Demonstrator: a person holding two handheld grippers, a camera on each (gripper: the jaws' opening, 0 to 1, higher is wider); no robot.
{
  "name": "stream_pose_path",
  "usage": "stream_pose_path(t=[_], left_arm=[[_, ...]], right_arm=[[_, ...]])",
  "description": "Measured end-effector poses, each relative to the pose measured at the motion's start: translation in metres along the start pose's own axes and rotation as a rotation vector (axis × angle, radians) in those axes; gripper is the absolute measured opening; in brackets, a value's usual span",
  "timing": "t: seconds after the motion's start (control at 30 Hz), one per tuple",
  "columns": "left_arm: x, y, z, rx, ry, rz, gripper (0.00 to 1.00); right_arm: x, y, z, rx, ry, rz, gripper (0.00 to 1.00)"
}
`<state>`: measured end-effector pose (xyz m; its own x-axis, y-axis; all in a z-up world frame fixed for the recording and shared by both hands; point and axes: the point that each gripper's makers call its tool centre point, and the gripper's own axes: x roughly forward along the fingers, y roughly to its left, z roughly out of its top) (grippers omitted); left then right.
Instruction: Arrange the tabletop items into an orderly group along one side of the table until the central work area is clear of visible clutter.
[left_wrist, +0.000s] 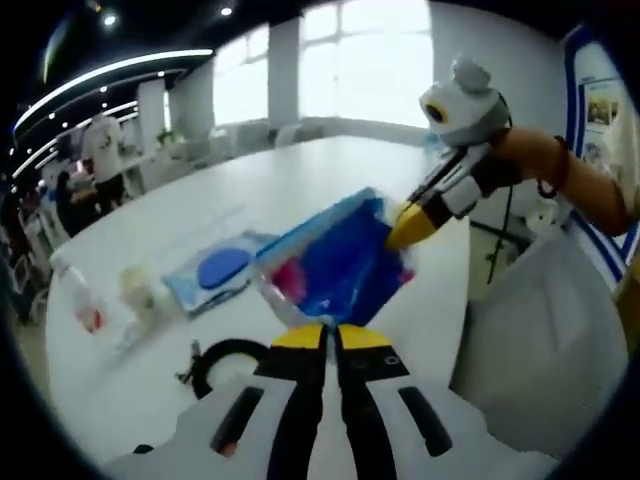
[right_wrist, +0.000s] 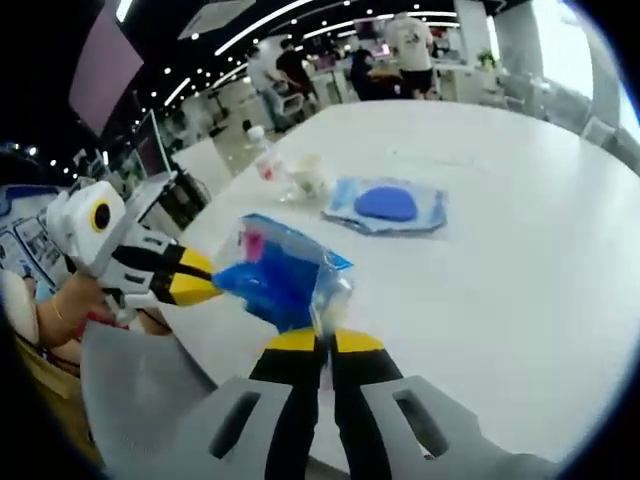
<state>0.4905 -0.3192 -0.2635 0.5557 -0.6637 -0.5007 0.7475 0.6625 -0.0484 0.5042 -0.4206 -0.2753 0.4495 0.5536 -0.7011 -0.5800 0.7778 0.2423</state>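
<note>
— White laminate, that big round table (left_wrist: 300, 190); everything sits on it or hangs just over it. What is next in size?

— The blue plastic bag (left_wrist: 335, 265), held up off the table near its edge, with something pink showing through the clear part. Both tongs are on it. The left gripper (left_wrist: 330, 335) has its yellow tips pressed together on the bag's near edge; the right gripper (right_wrist: 322, 340) pinches the opposite edge the same way.

— And past the bag?

— Farther in on the table lies a flat clear packet with a blue oval inside (right_wrist: 386, 205). Beyond that packet stand a pale cup (right_wrist: 308, 175) and a small clear bottle (right_wrist: 262, 152), close together.

— Anything nearer?

— A black ring-shaped thing (left_wrist: 215, 362) lies on the table beside the left gripper; I cannot tell what it is.
</note>
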Motion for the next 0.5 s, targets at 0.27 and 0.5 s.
stream_pose_path(t=[0.27,0.5], left_arm=[[0.014,-0.002,0.005,-0.002,-0.003,0.017,0.0],[0.025,-0.006,0.012,0.016,-0.005,0.0,0.0]], right_arm=[[-0.005,-0.015,0.003,0.044,0.001,-0.028,0.03],[-0.009,-0.031,0.005,0.087,-0.004,-0.045,0.03]])
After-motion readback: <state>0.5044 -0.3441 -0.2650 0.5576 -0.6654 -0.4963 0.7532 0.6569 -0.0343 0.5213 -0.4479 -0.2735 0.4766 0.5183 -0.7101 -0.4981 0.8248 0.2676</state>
